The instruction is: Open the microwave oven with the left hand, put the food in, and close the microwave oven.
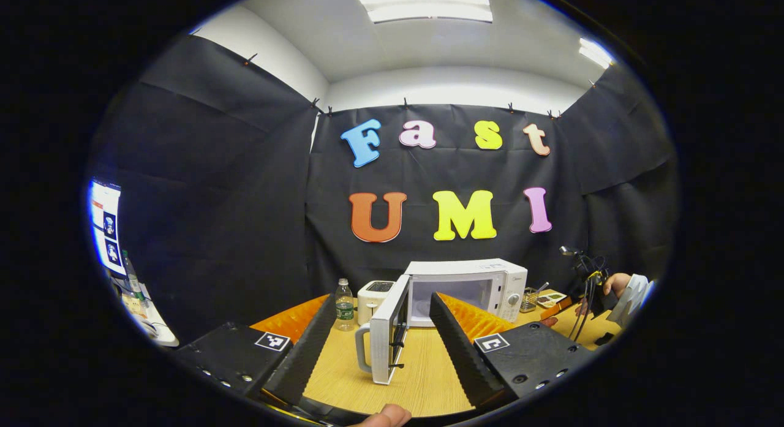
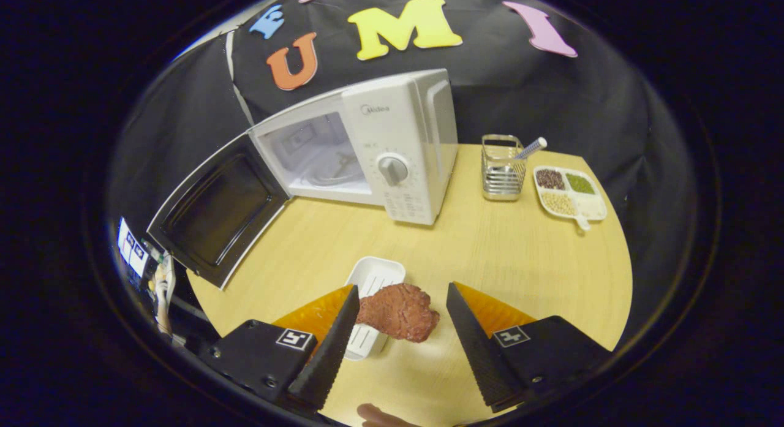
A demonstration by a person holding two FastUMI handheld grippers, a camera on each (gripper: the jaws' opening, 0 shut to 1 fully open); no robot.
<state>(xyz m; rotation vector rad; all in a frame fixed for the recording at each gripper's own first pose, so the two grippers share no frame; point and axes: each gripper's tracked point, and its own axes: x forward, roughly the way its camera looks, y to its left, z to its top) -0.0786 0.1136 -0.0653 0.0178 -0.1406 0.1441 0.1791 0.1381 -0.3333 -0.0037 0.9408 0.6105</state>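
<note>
The food (image 2: 399,311), a brown meat piece, lay half on a white tray (image 2: 375,279) on the table (image 2: 490,255), between the wide-open right gripper (image 2: 401,329) fingers. It looked light and bumpy, best squeezed across its fat middle. The microwave (image 2: 392,151) door (image 2: 214,209) stood open, and the left gripper (image 1: 380,335) was open too.

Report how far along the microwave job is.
Done: the microwave door stands open. In hand: the right gripper, open, straddles the food at the white tray, not yet gripped. Left: load the food and close the door; the left gripper is open.

Black cloth walls (image 1: 214,188), white ceiling with light panels (image 1: 425,4), perhaps a side desk (image 1: 147,317).
</note>
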